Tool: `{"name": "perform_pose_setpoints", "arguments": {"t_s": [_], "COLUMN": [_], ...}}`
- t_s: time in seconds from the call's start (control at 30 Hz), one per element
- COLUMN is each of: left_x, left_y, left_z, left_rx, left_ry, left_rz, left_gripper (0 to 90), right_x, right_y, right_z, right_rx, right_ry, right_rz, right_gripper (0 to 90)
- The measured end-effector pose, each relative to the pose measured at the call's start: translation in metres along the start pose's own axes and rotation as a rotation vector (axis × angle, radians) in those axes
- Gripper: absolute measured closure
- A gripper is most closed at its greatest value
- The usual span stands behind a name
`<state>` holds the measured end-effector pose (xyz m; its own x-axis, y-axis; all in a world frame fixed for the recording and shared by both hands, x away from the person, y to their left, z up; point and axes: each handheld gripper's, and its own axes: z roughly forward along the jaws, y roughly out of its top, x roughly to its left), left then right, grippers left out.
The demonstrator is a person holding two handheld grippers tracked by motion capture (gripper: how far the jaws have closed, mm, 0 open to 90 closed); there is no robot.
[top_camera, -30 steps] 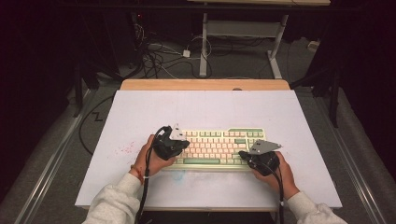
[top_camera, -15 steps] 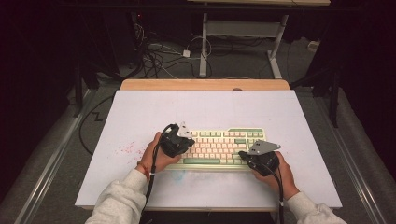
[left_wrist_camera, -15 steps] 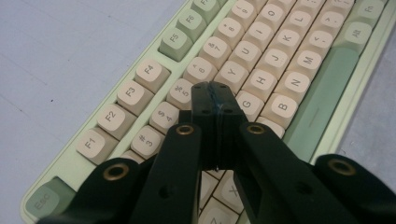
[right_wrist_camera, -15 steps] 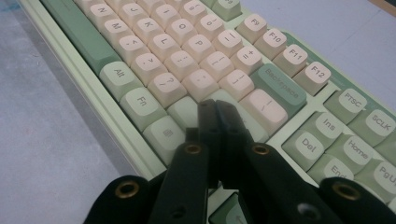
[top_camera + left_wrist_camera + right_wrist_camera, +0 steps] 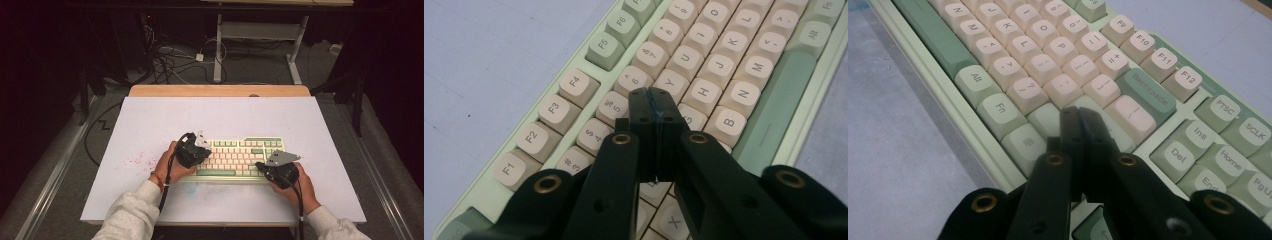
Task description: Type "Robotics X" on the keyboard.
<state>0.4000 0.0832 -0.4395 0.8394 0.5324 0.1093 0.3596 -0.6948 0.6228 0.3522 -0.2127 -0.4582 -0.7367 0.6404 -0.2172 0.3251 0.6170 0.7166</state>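
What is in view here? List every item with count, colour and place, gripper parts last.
keyboard: one, pale green case with cream and green keys, near middle of the mat
mat: one, pale lilac-white, covering the table, red specks at its left
table: one, light wood edge at the far side
cables: several, dark and white, on the floor beyond
left gripper: black, shut, over the keyboard's left part
right gripper: black, shut, over the right part
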Motion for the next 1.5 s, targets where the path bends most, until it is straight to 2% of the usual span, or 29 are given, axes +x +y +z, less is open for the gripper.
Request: {"name": "perform_pose_setpoints", "arguments": {"t_s": [0.87,0.93,0.97,1.03,1.1,1.17,1.23,1.33,1.37,1.5], "left_x": [0.004,0.004,0.003,0.003,0.002,0.0,0.0,-0.001,-0.002,-0.003], "left_y": [-0.001,-0.001,-0.003,-0.004,-0.003,-0.002,-0.002,-0.002,-0.003,-0.006], "left_z": [0.001,0.003,0.008,0.008,0.007,0.001,-0.002,-0.011,-0.013,-0.025], "left_rx": [0.009,0.019,0.046,0.03,0.036,-0.001,-0.014,-0.061,-0.077,-0.137], "left_ry": [0.015,0.012,0.021,0.013,0.028,0.044,0.049,0.065,0.066,0.081], "left_rz": [-0.005,-0.004,0.002,0.001,0.011,0.013,0.016,0.021,0.026,0.033], "left_gripper": [86.6,86.7,86.9,87.1,86.4,86.2,86.1,84.9,81.8,76.4], "right_x": [0.001,0.001,0.001,0.001,0.001,0.003,0.003,0.001,-0.001,-0.002], "right_y": [0.0,0.0,0.0,0.0,0.0,0.001,0.005,0.007,0.008,0.008], "right_z": [0.0,0.0,0.0,0.0,-0.001,-0.003,-0.009,-0.016,-0.021,-0.026], "right_rx": [-0.001,-0.002,-0.001,-0.002,-0.002,-0.011,-0.035,-0.059,-0.075,-0.081], "right_ry": [-0.006,-0.008,-0.008,-0.007,-0.002,0.001,-0.003,-0.008,-0.007,-0.008], "right_rz": [-0.011,-0.013,-0.013,-0.015,0.0,-0.016,-0.014,-0.001,0.009,0.011], "right_gripper": [90.0,90.0,90.0,90.0,90.0,90.0,90.0,90.0,90.0,90.0]}}
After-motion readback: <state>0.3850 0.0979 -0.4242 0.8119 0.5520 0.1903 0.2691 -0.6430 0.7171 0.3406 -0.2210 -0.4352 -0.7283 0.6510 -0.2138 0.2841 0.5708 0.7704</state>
